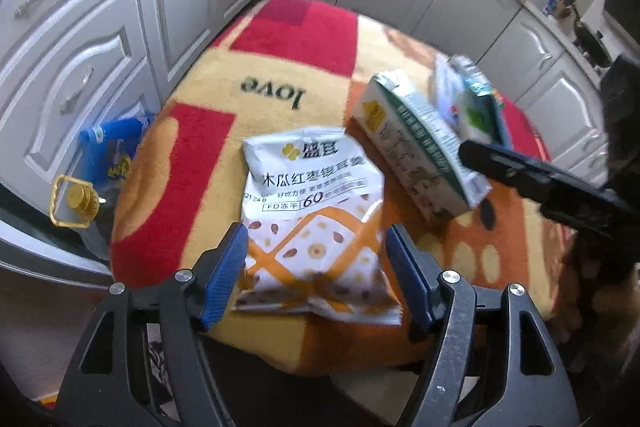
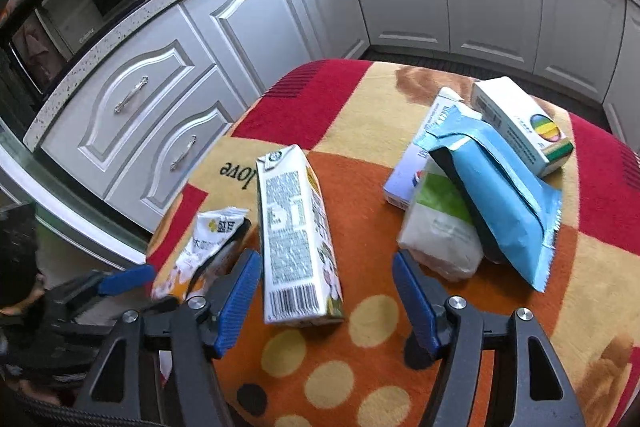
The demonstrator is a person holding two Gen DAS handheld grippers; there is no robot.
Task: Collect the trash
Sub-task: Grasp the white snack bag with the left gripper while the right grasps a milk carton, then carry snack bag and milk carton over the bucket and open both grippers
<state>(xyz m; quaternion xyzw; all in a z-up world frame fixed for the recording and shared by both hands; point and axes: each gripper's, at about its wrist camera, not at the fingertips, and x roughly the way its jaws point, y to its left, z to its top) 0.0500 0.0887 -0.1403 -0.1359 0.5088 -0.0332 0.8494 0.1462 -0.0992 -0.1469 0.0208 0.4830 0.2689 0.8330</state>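
A white and orange snack packet [image 1: 312, 195] lies flat on the cloth-covered table [image 1: 192, 155]. My left gripper [image 1: 316, 267] is open, its blue pads standing on either side of the packet's near end without pressing it. A drink carton [image 2: 296, 227] lies on its side beside the packet [image 2: 208, 239]. My right gripper [image 2: 326, 293] is open around the carton's near end, with the left pad close to it and a wide gap on the right. The same carton [image 1: 420, 155] shows in the left wrist view.
Farther right on the table [image 2: 360, 119] lies a pile: a blue pouch [image 2: 504, 195], a white and green pack [image 2: 440, 223] and a box with rainbow stripes [image 2: 520, 123]. White cabinets [image 2: 240, 19] surround the table. An oil bottle [image 1: 80, 203] and a blue bag [image 1: 112, 143] stand below its left edge.
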